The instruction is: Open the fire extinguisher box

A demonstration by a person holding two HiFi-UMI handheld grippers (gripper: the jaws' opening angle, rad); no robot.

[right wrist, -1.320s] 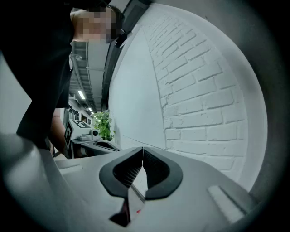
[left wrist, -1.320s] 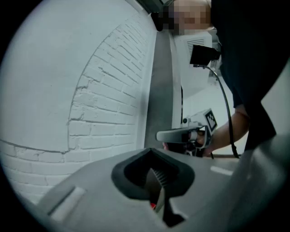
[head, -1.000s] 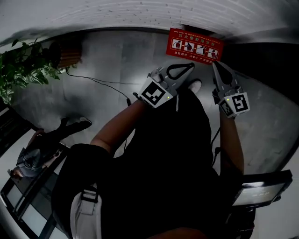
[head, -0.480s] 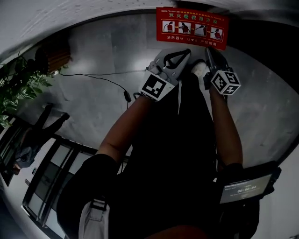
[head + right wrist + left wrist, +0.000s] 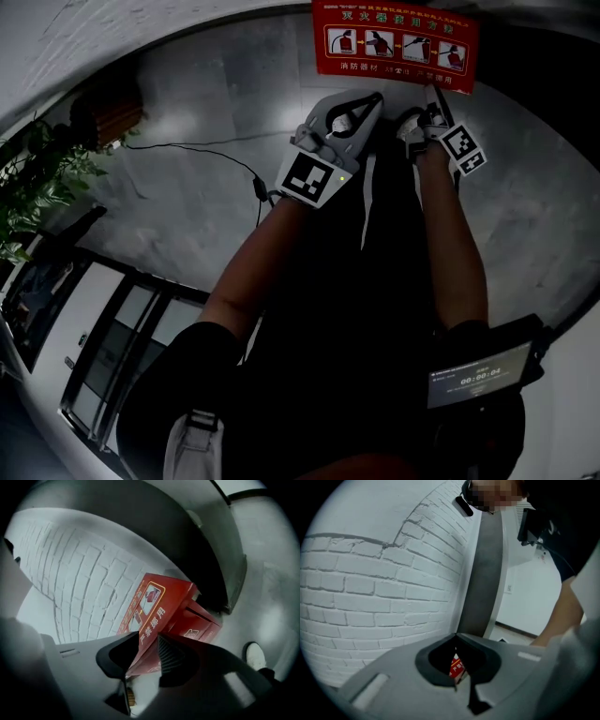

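The right gripper [image 5: 145,643] is held low at the fire extinguisher box [image 5: 199,625], which stands just ahead of it against the white brick wall [image 5: 79,583]. Its jaws are opening, and the lower edge of the red lid [image 5: 150,604] with the printed pictograms is seen between them. The ribbed pad [image 5: 169,656] is turned toward this edge, but a firm press on the lid is not seen. Whether the lid is already raised from the box body cannot be told.

The left gripper [image 5: 456,638] is held beside the right one. Its jaws are brought together at the tips, and nothing is clamped by them; only a small piece of the red box is seen through the gap behind the tips. Beyond it the same brick wall is seen, with a grey pillar [image 5: 485,573] next to it.

In the head view both grippers are pointed at the box, the left one slightly behind the right one. A white shoe [image 5: 255,656] is seen on the grey floor [image 5: 206,197], to the right of the right gripper.
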